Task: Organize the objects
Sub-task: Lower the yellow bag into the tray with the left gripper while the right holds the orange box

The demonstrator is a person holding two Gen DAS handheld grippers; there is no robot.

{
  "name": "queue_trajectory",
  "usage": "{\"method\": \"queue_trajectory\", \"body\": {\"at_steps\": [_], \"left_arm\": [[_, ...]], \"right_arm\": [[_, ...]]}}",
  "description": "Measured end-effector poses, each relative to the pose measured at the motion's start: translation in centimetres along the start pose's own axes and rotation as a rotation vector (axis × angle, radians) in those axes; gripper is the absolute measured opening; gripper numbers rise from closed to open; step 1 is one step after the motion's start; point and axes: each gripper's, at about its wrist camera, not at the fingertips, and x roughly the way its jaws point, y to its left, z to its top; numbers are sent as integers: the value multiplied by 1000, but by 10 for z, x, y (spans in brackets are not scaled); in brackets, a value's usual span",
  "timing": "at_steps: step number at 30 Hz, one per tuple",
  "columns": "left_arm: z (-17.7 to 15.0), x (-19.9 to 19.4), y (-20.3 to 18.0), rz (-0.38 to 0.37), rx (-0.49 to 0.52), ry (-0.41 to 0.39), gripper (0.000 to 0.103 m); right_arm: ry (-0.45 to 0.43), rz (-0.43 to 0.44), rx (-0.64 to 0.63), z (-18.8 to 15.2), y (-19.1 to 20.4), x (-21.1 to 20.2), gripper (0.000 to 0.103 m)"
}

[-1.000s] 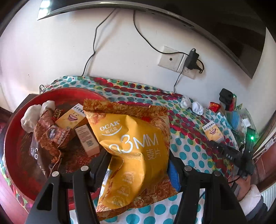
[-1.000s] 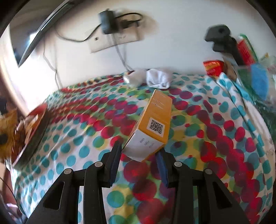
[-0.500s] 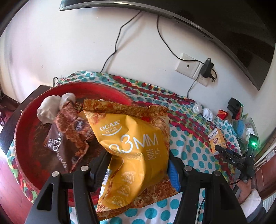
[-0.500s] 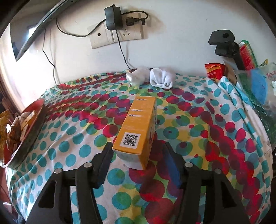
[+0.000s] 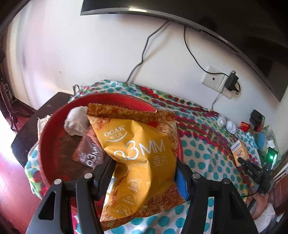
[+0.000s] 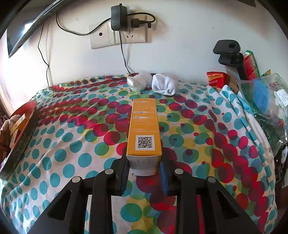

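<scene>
Two grips at once, one in each of my hands. Nearest in my left wrist view, my left gripper [image 5: 144, 180] has its jaws set wide and pressed against both sides of a yellow snack bag [image 5: 138, 158], which stands up between them and fills the middle of the view. Just behind the bag sits a red tray [image 5: 52, 144], holding a dark brown snack packet [image 5: 88, 153] and, farther in, a whitish crumpled wad [image 5: 76, 122]. The tray rests at the end of a polka-dot cloth [image 5: 198, 149] that runs off to the right, toward my other gripper low at that edge. Past it all are the white wall, a socket plate [image 5: 215, 81] with a plugged-in adapter, and the dark lower edge of a screen [image 5: 180, 12] above.

In my right wrist view, my right gripper [image 6: 144, 172] has its jaws drawn in tight on the near end of an orange box [image 6: 144, 127], the pads pressing its white end on either side. The box lies lengthwise on the dotted cloth, pointing away from me, a QR code on its top face. Beyond it, near the wall, lie a grey crumpled lump [image 6: 138, 81] and a white sock [image 6: 164, 84] side by side. Far left, the tray's rim shows edge-on.
</scene>
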Motion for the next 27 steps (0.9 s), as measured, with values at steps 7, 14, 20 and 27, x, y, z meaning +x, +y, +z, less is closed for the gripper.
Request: {"method": "queue_trajectory", "body": {"at_steps": [7, 14, 20, 27], "left_arm": [[24, -14, 8, 36, 35, -38, 62], [71, -9, 26, 46, 14, -42, 62], [103, 23, 44, 3, -68, 24, 63], [119, 70, 37, 50, -32, 113, 63]], "right_arm": [[18, -7, -10, 0, 1, 1, 27], [30, -12, -10, 1, 2, 6, 27], [35, -8, -6, 0, 1, 7, 27], [45, -6, 0, 0, -1, 9, 27]]}}
